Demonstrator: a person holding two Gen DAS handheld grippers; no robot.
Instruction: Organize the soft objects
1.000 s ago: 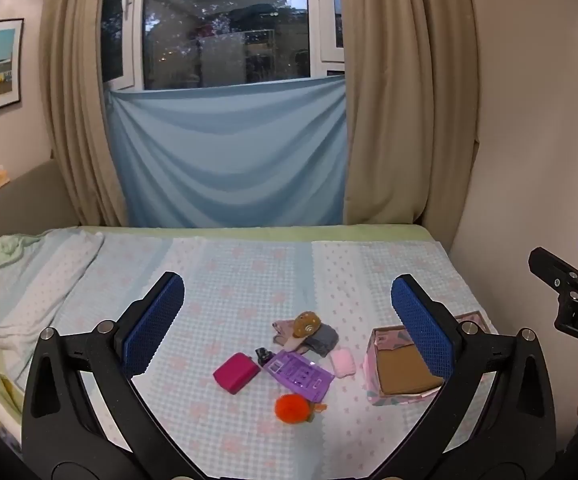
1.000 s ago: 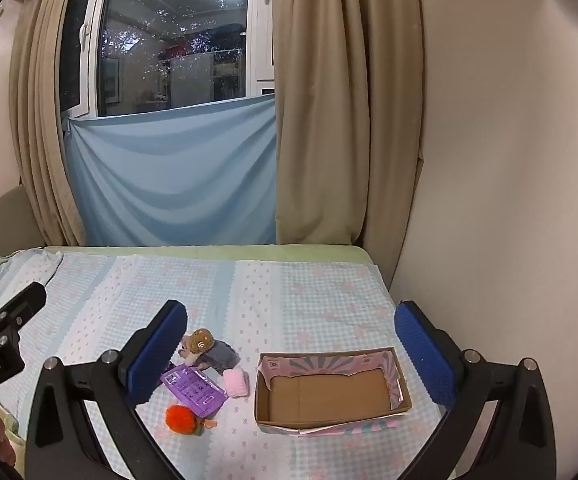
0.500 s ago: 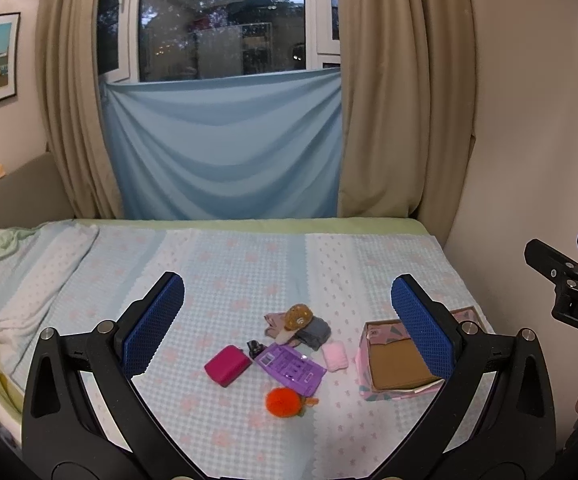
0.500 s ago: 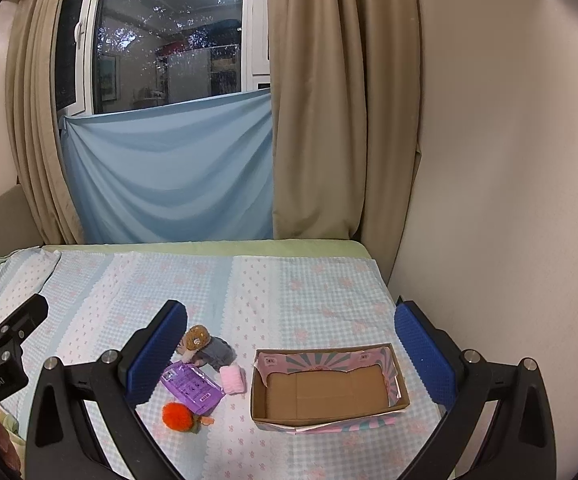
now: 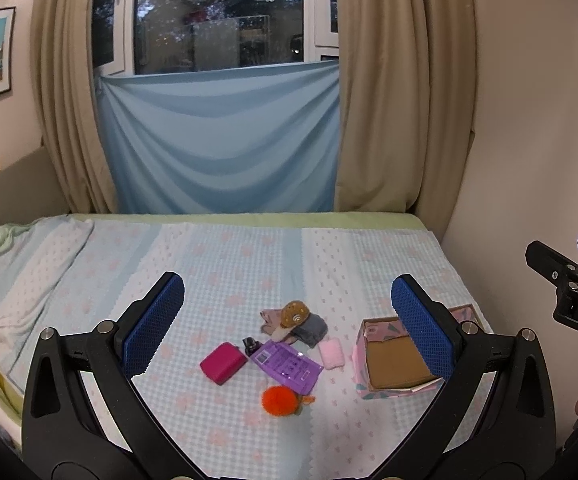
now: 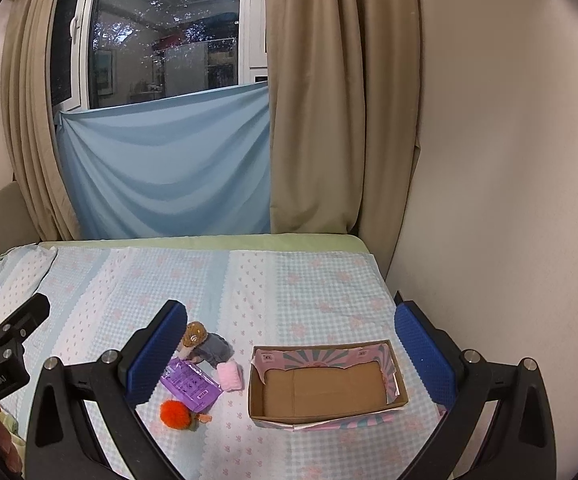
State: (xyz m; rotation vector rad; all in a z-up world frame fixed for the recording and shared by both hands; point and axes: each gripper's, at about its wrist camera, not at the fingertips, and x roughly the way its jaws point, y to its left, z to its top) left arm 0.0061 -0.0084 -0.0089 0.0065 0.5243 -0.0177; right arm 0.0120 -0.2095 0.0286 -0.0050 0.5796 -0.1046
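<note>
A small heap lies on the bed: an orange fuzzy ball [image 5: 281,400] [image 6: 175,414], a purple flat packet [image 5: 287,365] [image 6: 191,385], a pale pink soft roll [image 5: 331,353] [image 6: 230,376], a brown plush on grey cloth [image 5: 296,315] [image 6: 203,345], and a magenta case [image 5: 223,362]. An open cardboard box [image 5: 393,366] [image 6: 323,385] stands to their right with nothing inside. My left gripper [image 5: 287,322] is open, held above and short of the heap. My right gripper [image 6: 289,346] is open too, hovering before the box.
The bed has a light blue checked cover [image 5: 249,264], a rumpled pillow [image 5: 13,268] at the left, a wall [image 6: 509,200] close on the right, and curtains with a blue cloth [image 5: 221,144] behind. A tiny dark bottle [image 5: 251,345] sits by the packet.
Both views have shifted slightly: the heap and box sit a little higher and further in the frames than a second ago. Both grippers stay open; nothing on the bed has moved.
</note>
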